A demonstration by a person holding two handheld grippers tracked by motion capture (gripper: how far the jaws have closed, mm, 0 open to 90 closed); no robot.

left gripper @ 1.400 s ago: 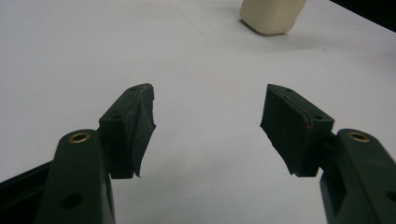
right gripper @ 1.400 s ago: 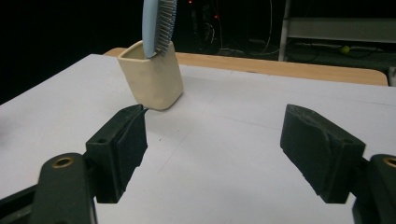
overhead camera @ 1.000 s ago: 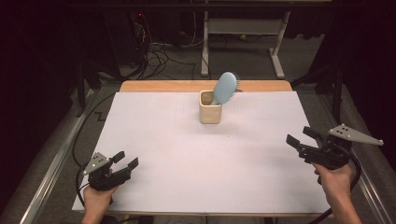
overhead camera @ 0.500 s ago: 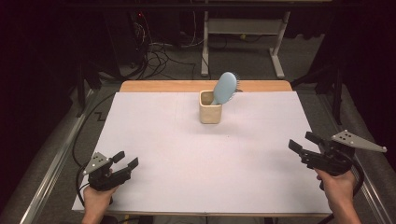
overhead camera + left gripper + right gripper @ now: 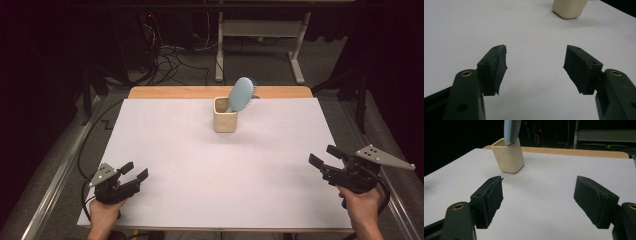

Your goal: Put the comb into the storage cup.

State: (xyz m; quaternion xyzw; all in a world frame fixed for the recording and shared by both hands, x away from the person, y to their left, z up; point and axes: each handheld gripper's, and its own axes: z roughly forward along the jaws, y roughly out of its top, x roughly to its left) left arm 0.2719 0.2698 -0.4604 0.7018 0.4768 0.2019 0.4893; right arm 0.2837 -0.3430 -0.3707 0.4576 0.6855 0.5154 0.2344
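A wide white-covered table (image 5: 200, 165) with a bare wooden strip along its far edge fills the scene. Near that far edge, at the middle, stands a cream square-sided cup (image 5: 225, 115). A pale blue oval hairbrush (image 5: 241, 93) rests handle-down in it, head leaning right against the rim, which keeps it upright. The left gripper (image 5: 136, 171) and right gripper (image 5: 324, 156) sit at the near corners, well apart from the cup, jaws spread wide and holding nothing, seemingly at rest.
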